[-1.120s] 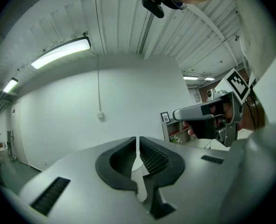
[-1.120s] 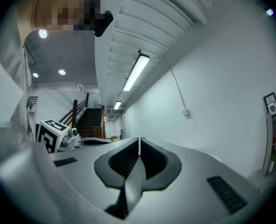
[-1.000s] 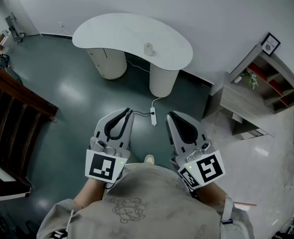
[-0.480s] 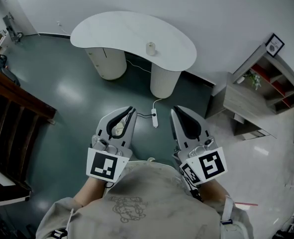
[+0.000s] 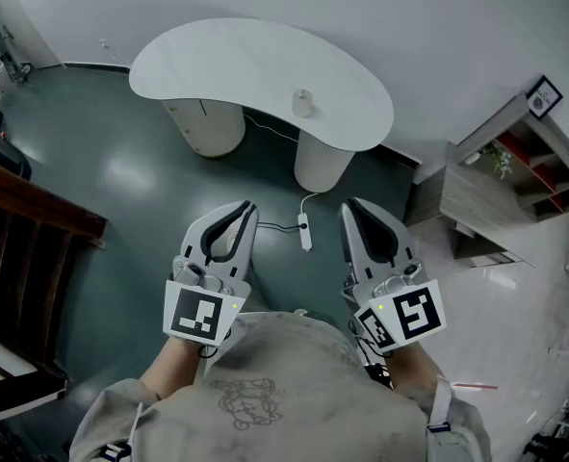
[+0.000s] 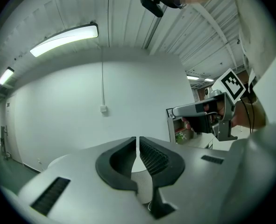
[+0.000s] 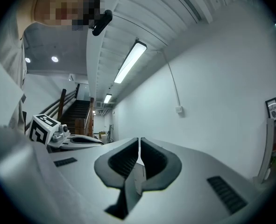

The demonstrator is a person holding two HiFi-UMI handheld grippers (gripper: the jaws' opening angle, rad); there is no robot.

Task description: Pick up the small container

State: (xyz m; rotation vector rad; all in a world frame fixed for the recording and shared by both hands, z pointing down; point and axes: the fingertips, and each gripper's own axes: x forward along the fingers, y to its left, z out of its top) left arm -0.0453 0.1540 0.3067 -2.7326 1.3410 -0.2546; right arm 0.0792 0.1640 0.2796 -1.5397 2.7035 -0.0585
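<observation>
A white curvy table [image 5: 217, 61] stands on the dark green floor [image 5: 101, 181] by a white wall [image 5: 438, 27]. Brown stairs [image 5: 19, 258] are on the left, a shelf [image 5: 477, 195] on the right.

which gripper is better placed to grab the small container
Right, marginally. The small container sits toward the right end of the table, slightly nearer the right gripper than the left gripper. Both are shut, empty and far from it.
</observation>
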